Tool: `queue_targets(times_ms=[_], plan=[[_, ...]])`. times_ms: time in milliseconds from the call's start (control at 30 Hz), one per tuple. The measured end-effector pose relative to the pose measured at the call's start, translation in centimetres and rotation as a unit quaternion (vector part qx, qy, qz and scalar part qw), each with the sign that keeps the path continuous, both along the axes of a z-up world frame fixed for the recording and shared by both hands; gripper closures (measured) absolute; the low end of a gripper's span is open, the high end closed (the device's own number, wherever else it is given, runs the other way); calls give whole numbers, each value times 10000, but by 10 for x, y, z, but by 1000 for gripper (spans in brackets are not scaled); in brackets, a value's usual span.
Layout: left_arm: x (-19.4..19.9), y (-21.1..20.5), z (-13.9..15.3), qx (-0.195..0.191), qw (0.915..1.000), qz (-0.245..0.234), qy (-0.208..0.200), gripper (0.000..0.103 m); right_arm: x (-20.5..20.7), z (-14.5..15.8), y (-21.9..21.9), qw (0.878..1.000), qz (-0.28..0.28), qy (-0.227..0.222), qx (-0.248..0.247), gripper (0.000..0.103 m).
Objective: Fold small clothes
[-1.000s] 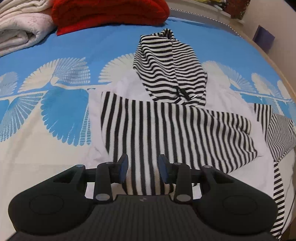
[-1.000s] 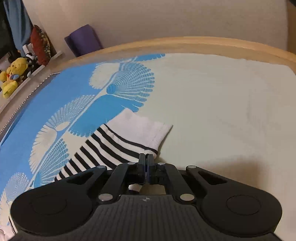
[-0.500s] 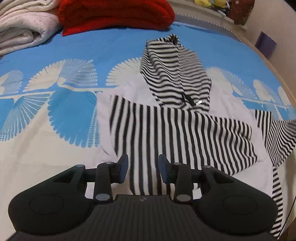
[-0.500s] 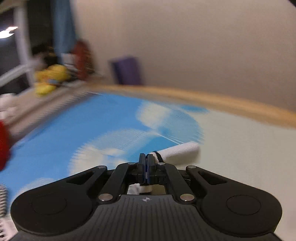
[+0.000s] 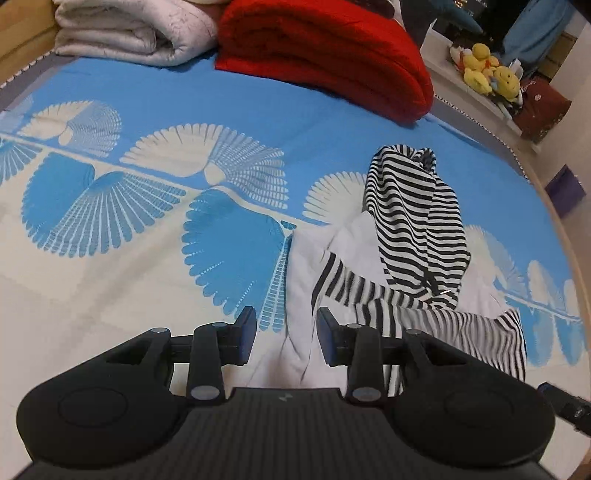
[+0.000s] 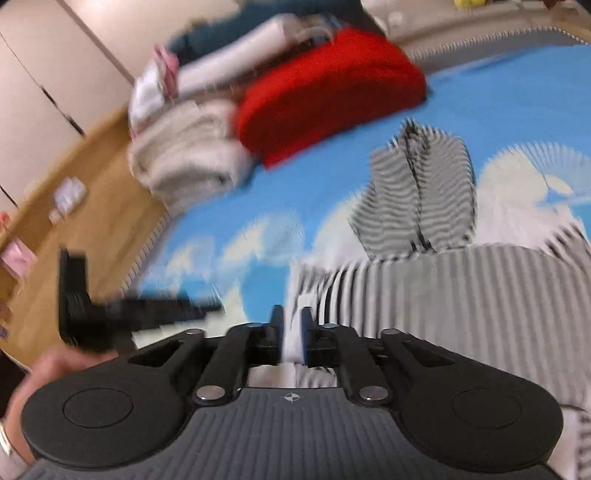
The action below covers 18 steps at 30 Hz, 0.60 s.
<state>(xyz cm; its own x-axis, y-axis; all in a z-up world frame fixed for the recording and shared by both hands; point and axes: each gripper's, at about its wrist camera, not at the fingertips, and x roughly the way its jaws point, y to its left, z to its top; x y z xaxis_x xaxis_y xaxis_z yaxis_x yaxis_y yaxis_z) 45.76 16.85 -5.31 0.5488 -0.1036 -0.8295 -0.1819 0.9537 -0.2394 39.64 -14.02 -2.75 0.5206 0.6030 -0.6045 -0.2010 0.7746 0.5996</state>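
Observation:
A black-and-white striped hooded top lies on the blue and cream bedspread, hood pointing away, one striped sleeve folded across its white body. My left gripper is open and empty, fingers low over the top's white left edge. In the blurred right wrist view the same top fills the right side. My right gripper has its jaws slightly apart, with white cloth showing in the gap; I cannot tell whether they pinch it. The left gripper shows at the left of that view.
A folded red blanket and a folded white quilt lie at the bed's far end. Yellow plush toys sit on a shelf at the far right. The wooden bed edge curves along the right.
My right gripper swung from the bed's right edge, shut on the sleeve cuff, across over the top, and its jaws have parted slightly. My left gripper shifted to the top's left edge.

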Motion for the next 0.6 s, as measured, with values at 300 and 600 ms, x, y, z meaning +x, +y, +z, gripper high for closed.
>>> queue_targets(times_ms=[300,600], plan=[[3,-18,-49,-674,9964,-78,507,65,13,-76,-59,9626,-1921,1150,-1523,65],[26,-34,-117,-902,9876,270,1258,69,11,-145,-113,9342,-2507,2302,-1067,68]])
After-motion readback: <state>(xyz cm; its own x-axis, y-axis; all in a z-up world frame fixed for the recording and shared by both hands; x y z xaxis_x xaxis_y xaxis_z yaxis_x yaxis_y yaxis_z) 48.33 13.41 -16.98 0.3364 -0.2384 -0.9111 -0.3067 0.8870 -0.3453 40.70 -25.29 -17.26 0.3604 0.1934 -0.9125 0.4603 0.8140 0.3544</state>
